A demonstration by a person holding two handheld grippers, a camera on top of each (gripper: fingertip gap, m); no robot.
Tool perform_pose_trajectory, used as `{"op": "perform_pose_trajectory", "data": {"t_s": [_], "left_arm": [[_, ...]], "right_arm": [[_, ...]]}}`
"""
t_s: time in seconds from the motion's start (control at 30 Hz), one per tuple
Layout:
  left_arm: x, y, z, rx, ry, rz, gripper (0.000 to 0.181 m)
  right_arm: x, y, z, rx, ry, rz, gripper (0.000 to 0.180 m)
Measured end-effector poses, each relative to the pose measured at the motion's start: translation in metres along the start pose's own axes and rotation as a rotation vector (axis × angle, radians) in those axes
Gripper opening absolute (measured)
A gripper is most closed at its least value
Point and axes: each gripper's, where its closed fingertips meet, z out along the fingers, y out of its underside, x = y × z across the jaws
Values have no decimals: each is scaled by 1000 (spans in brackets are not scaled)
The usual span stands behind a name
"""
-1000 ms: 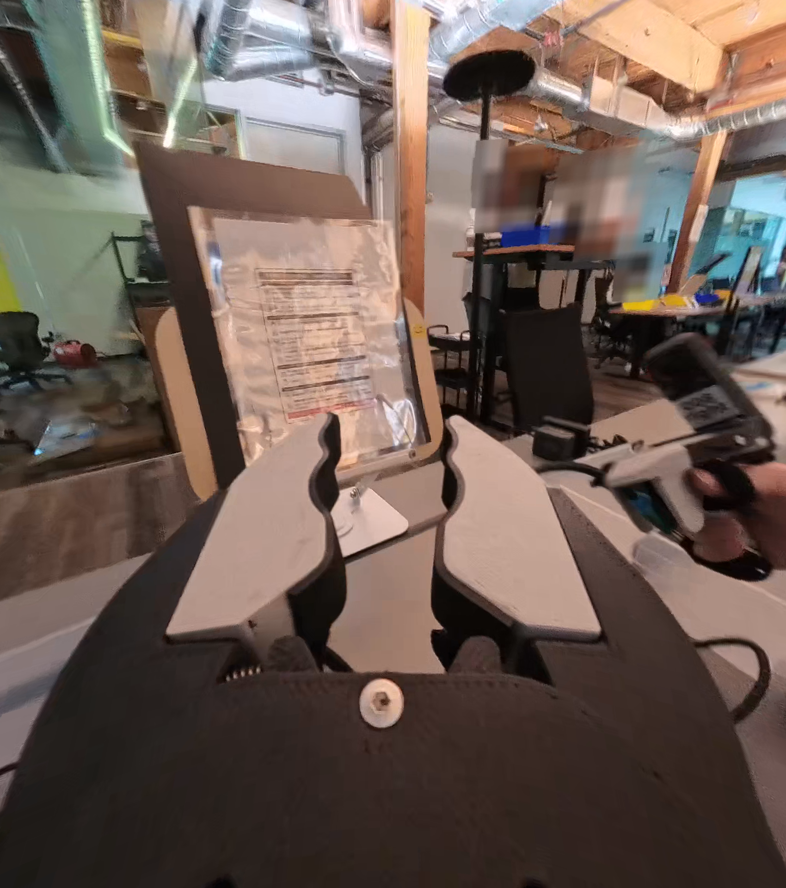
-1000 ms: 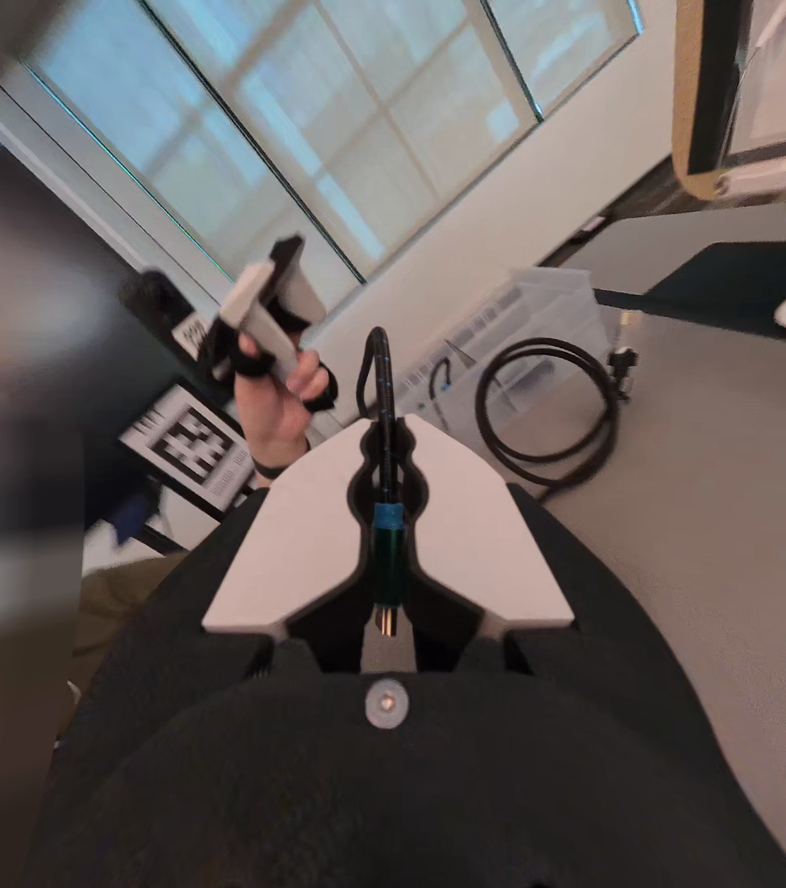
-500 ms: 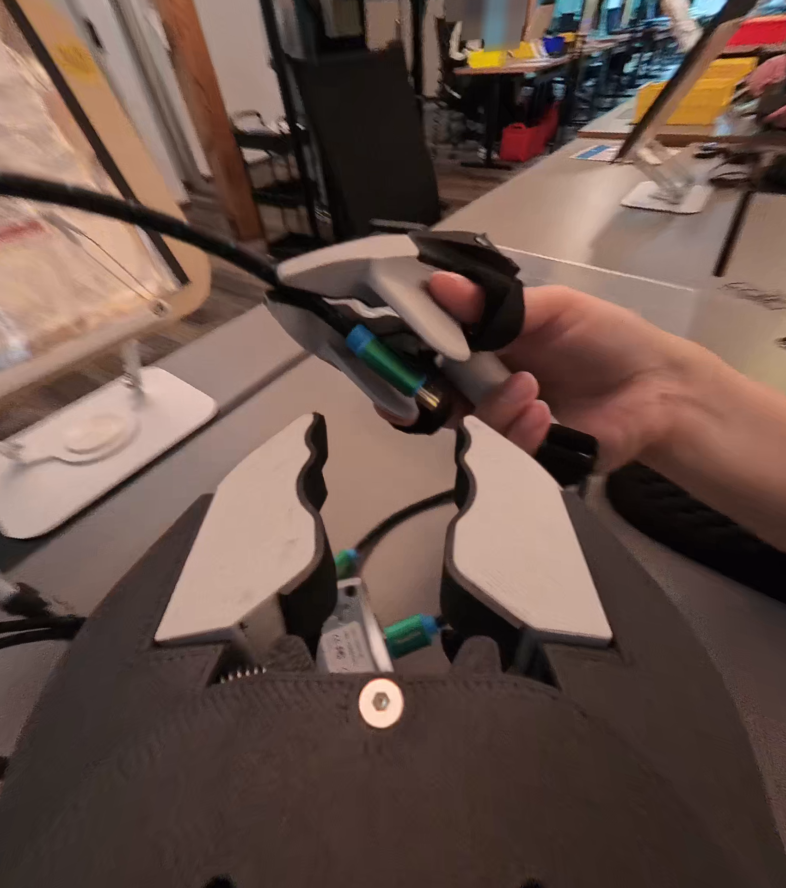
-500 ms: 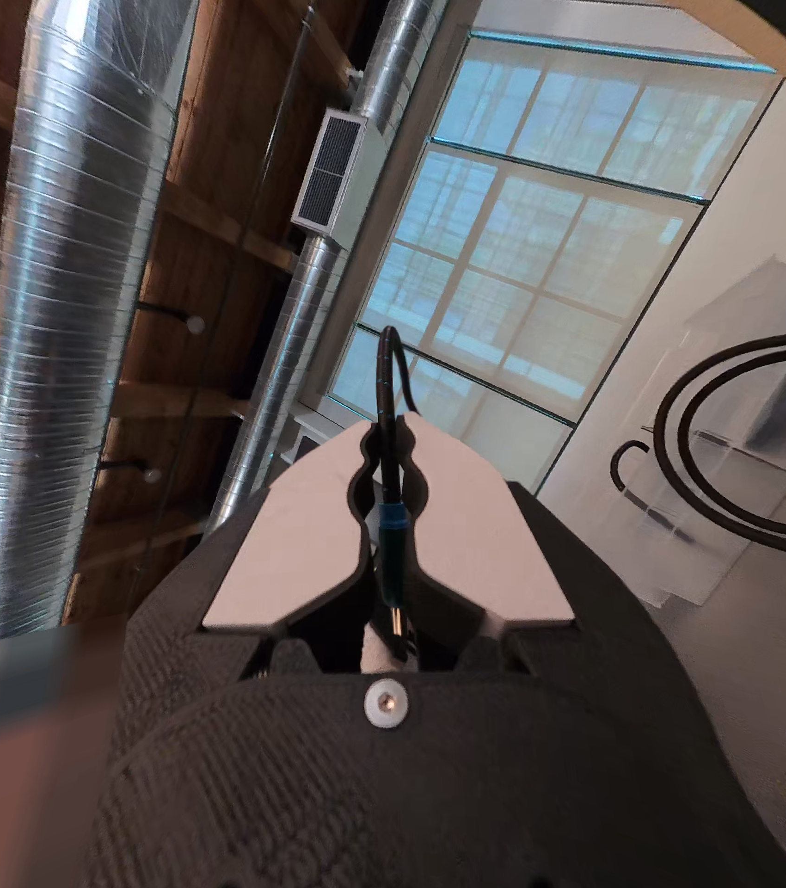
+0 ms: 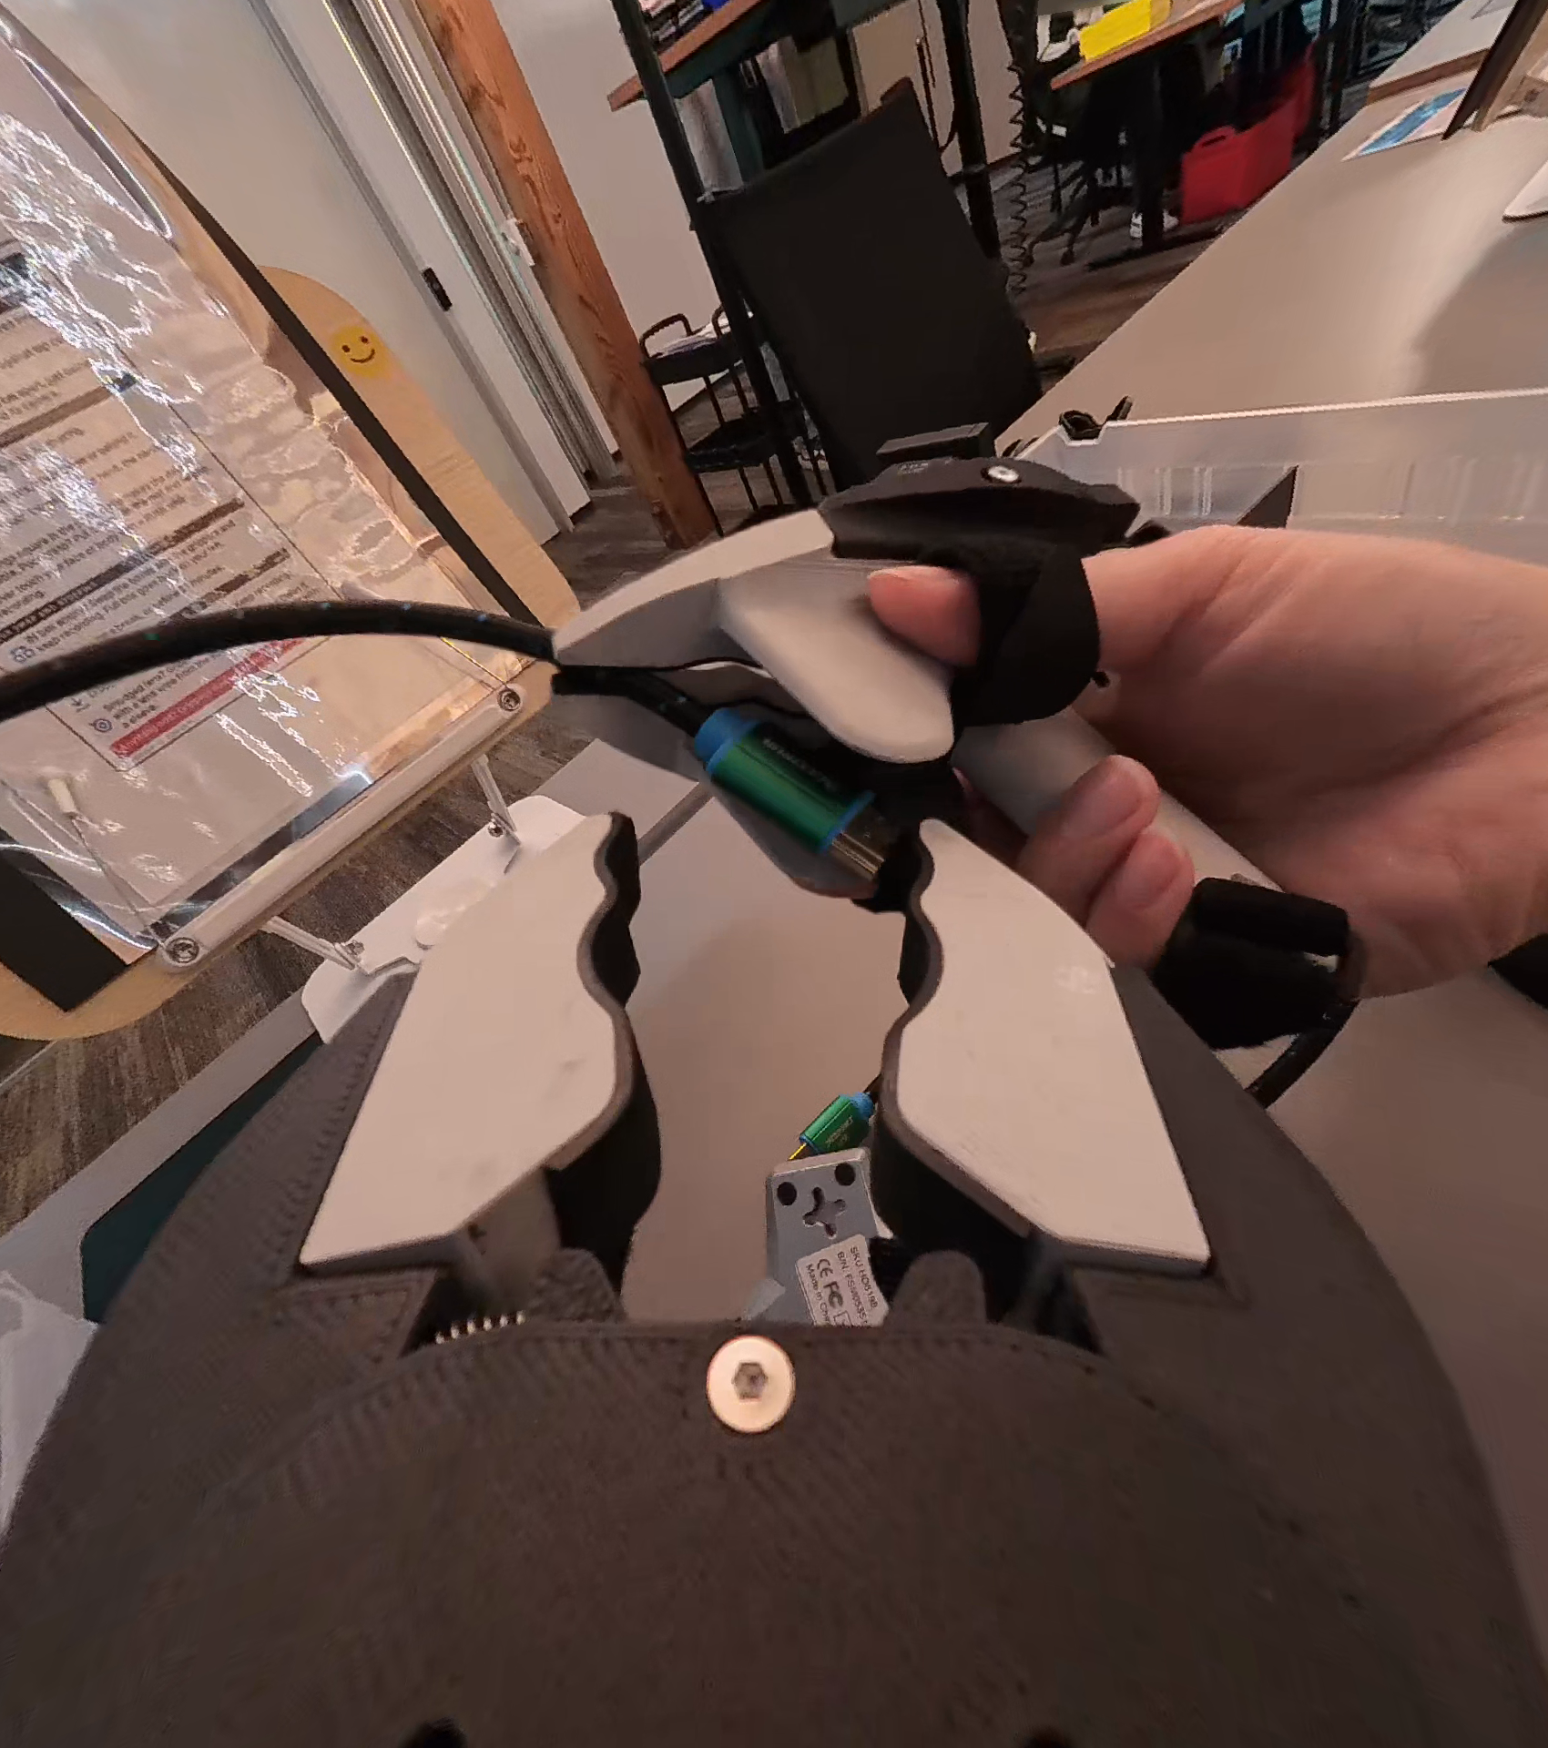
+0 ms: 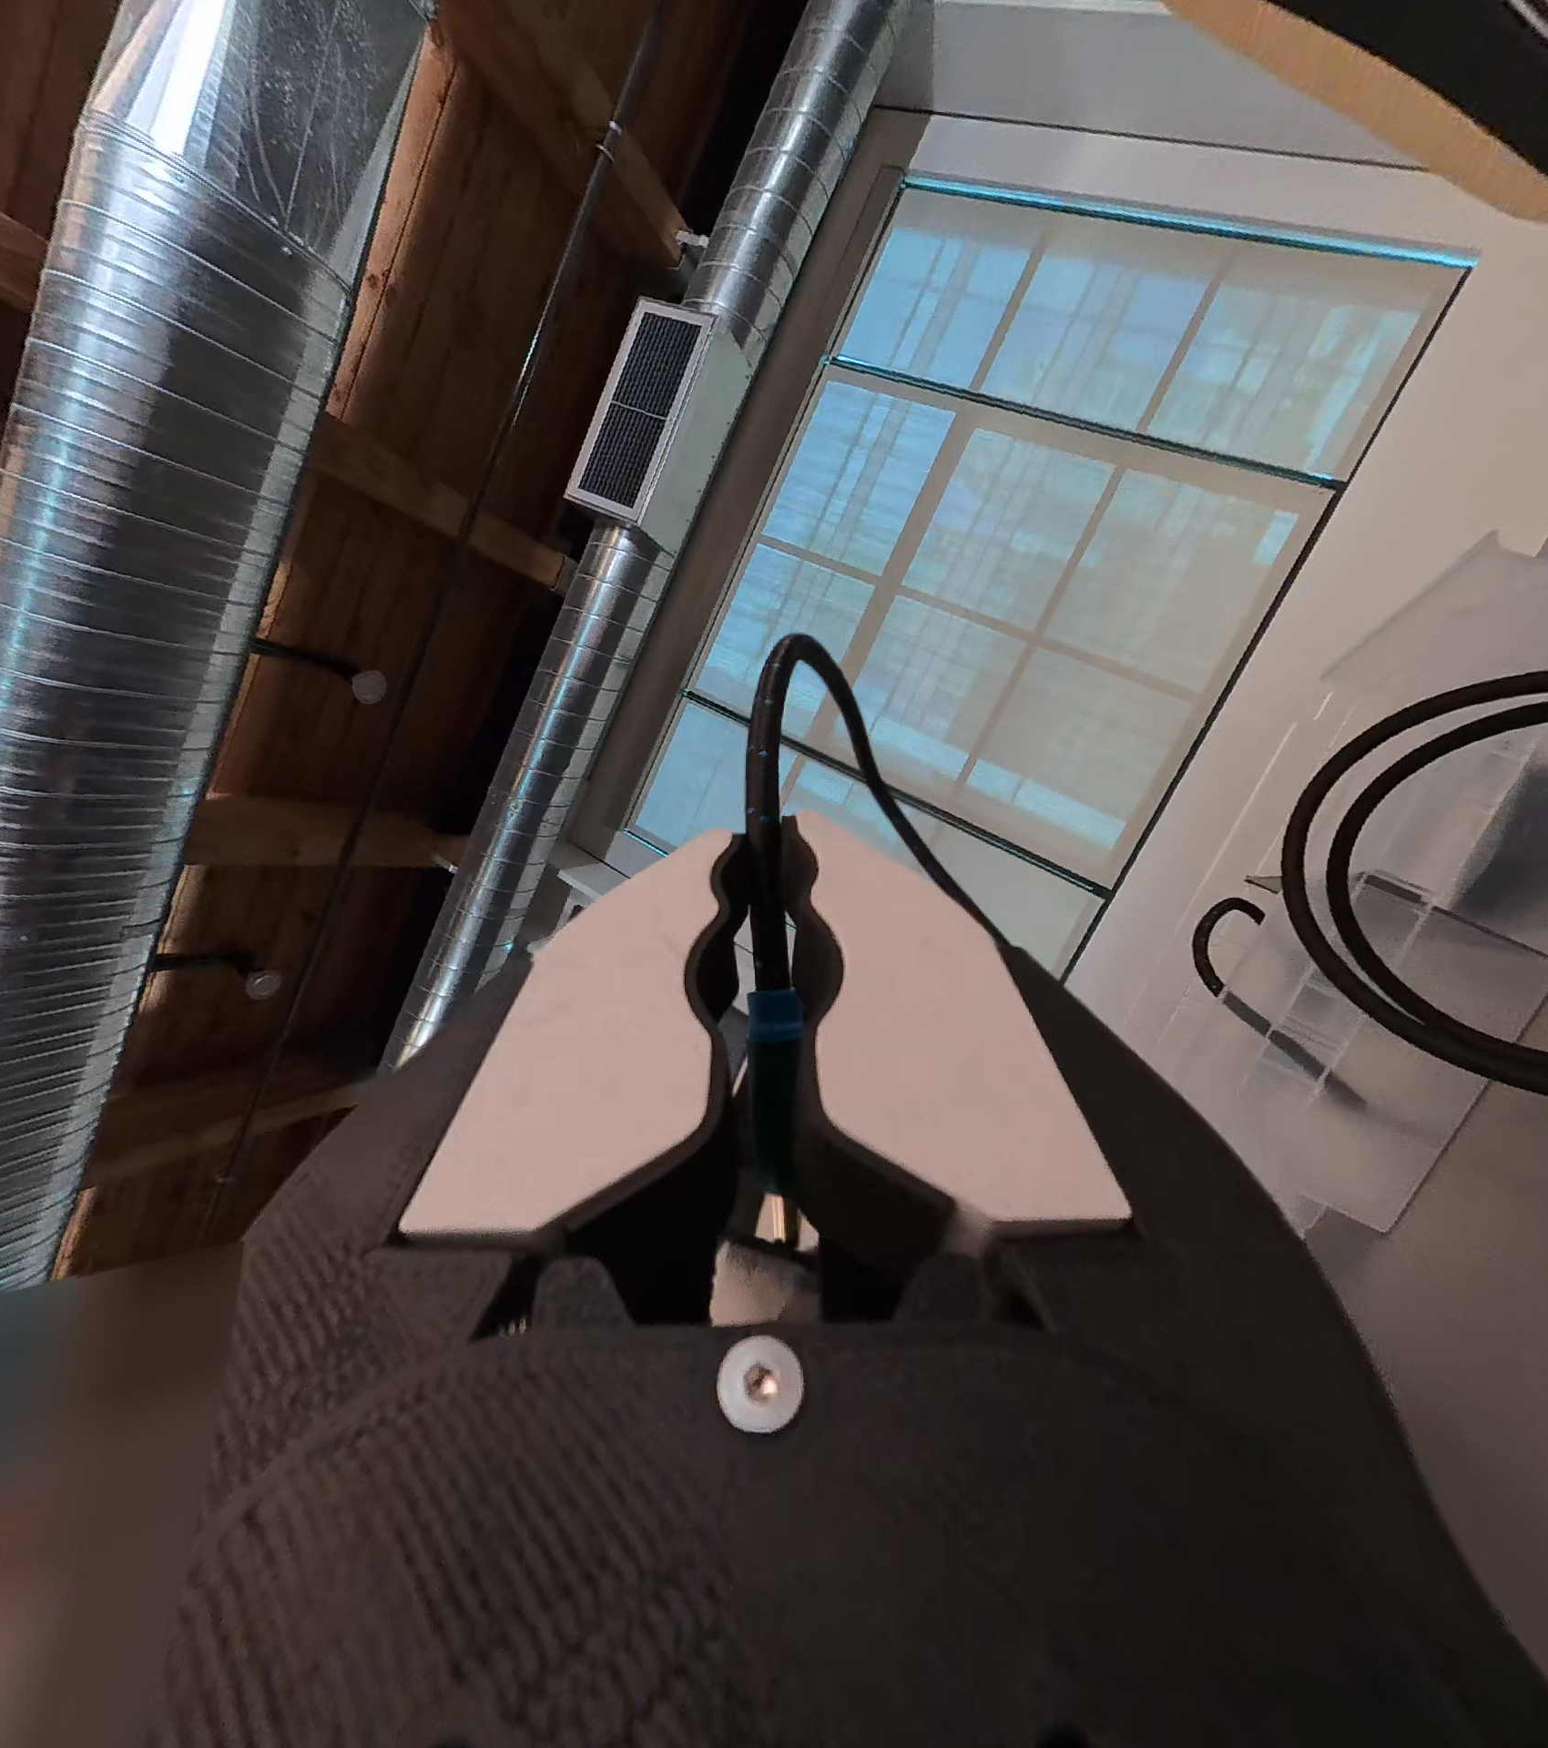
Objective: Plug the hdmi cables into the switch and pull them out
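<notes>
- Since half a second ago, right gripper (image 5: pixel 562 662) has come nearer the left gripper (image 5: pixel 765 851).
- It clamps the green plug (image 5: pixel 784 790); cable (image 5: pixel 184 643) trails left.
- Left fingers wide, empty, above the switch (image 5: pixel 822 1239) on the table (image 5: pixel 1319 378).

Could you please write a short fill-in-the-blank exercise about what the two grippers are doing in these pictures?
1. The right gripper is shut on the black cable just behind a connector with a ____ body.
2. The left gripper is ____ and holds nothing.
3. The grey switch lies on the table, below the ____ gripper's fingers.

Missing words: green; open; left
</notes>
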Motion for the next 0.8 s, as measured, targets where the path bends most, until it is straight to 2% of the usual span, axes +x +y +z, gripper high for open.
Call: {"op": "perform_pose_trajectory", "data": {"t_s": [0.47,0.67,0.8], "left_arm": [[-15,-27,-20,124,-68,65,40],[-30,-42,-35,206,-107,62,27],[-31,-43,-36,211,-103,110,36]], "right_arm": [[-23,-13,-4,8,-42,-100,7],[-32,-9,-1,-8,-90,-103,7],[-29,-8,-1,-8,-59,-118,6]]}}
